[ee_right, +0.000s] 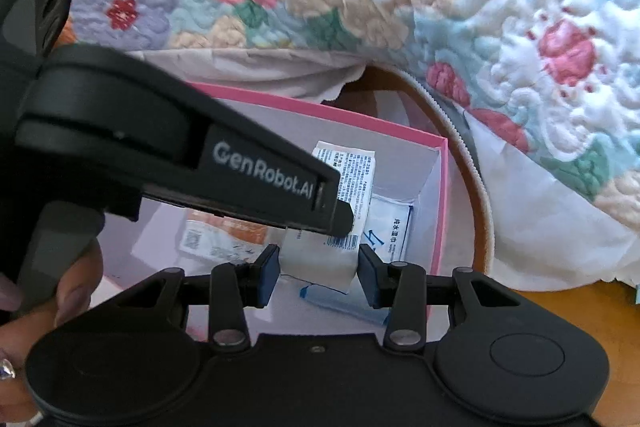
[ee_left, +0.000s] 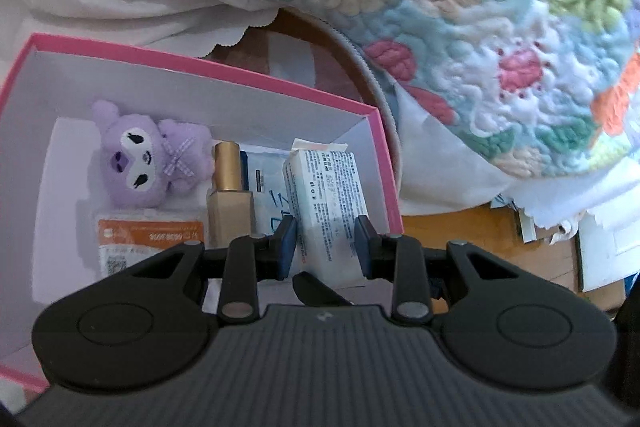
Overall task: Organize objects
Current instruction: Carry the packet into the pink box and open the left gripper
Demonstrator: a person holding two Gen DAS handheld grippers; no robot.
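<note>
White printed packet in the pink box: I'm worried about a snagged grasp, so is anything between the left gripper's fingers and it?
Nothing visible. The left gripper is open with a finger on each side of the white packet; the blue-and-white sachet and gold-capped bottle lie outside the gap.

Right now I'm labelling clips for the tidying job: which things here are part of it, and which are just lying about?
Part of the job:
pink box
purple plush
gold-capped bottle
white packet
orange card
blue-and-white sachet
left gripper, jaws open around the white packet
right gripper

Lying about:
floral quilt
papers
</note>
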